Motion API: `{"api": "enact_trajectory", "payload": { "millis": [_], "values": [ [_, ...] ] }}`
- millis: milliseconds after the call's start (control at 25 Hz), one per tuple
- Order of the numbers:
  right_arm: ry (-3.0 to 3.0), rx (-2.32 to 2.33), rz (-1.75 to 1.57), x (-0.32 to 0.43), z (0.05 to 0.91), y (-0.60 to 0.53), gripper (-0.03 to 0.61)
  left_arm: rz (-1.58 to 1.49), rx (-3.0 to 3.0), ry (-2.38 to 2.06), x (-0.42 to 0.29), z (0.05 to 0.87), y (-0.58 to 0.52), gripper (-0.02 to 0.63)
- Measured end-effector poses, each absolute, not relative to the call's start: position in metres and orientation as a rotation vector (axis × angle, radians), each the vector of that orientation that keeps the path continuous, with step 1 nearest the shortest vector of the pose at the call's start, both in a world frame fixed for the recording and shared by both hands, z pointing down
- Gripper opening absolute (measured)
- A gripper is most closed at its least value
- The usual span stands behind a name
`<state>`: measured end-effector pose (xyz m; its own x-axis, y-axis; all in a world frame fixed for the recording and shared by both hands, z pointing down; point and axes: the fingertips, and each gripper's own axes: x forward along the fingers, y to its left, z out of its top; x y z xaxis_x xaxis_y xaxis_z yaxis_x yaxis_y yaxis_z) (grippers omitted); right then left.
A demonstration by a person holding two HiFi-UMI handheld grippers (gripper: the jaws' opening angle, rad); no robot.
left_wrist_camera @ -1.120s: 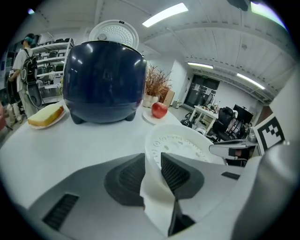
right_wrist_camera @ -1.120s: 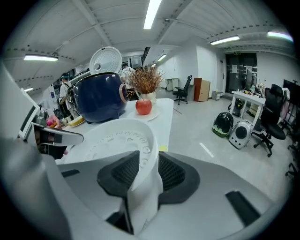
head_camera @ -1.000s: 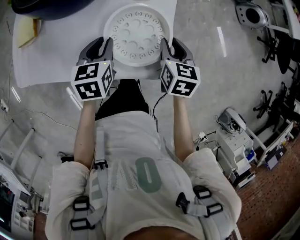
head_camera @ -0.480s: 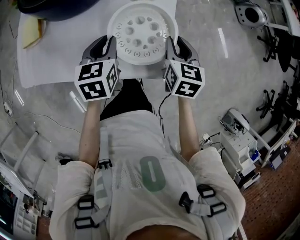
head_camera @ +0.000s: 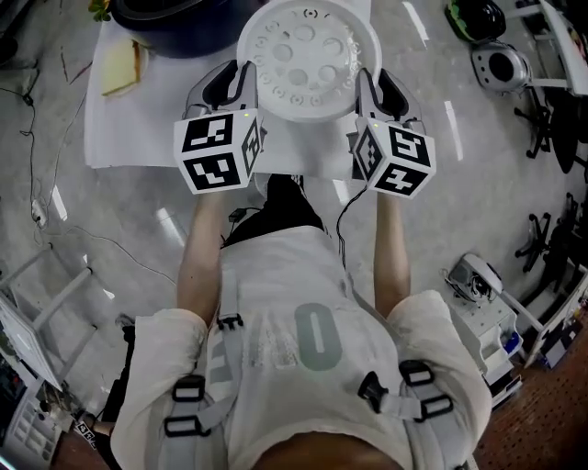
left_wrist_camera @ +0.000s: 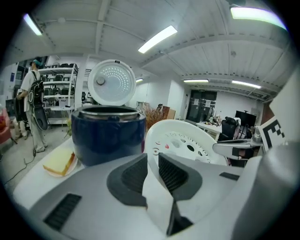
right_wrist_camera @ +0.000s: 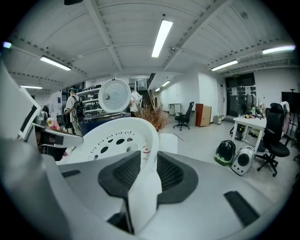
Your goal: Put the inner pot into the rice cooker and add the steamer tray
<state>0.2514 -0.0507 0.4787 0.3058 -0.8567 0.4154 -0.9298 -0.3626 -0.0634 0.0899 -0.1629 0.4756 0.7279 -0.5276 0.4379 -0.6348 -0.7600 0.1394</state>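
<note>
The white perforated steamer tray (head_camera: 308,55) hangs in the air between my two grippers, tilted a little. My left gripper (head_camera: 243,77) is shut on its left rim and my right gripper (head_camera: 369,81) is shut on its right rim. In the left gripper view the tray (left_wrist_camera: 187,143) has its rim clamped between the dark pads (left_wrist_camera: 133,176). The right gripper view shows the tray (right_wrist_camera: 119,136) gripped the same way. Just beyond stands the dark blue rice cooker (left_wrist_camera: 108,133) with its round lid (left_wrist_camera: 111,82) raised. Whether the cooker holds a pot is hidden.
The cooker (head_camera: 175,16) stands on a white table (head_camera: 147,128) with a yellow slice on a small plate (head_camera: 119,66) to its left. A person (left_wrist_camera: 32,105) stands by shelves at the far left. Two pet carriers (right_wrist_camera: 234,157) and office chairs are on the floor at right.
Both grippers have risen together and carried the tray up off the table, closer to the rice cooker. The grip on both rims is the same.
</note>
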Motion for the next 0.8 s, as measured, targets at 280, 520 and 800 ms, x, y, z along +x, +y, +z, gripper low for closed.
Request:
{"api": "enact_trajectory", "payload": {
  "millis": [280,520,800],
  "values": [
    [-1.789,2.380,0.352,0.251,0.397,-0.094,0.120,0.410,2.736,-1.052,0.087,0.394,-0.201,0.084],
    [-1.917,2.348,0.229,0.251,0.339,-0.141,0.125,0.322,2.783,-1.183,0.082,0.327,-0.238,0.081],
    [-2.068,2.234,0.143,0.227,0.294,-0.217,0.130,0.270,2.779,-1.348,0.049,0.274,-0.294,0.081]
  ]
}}
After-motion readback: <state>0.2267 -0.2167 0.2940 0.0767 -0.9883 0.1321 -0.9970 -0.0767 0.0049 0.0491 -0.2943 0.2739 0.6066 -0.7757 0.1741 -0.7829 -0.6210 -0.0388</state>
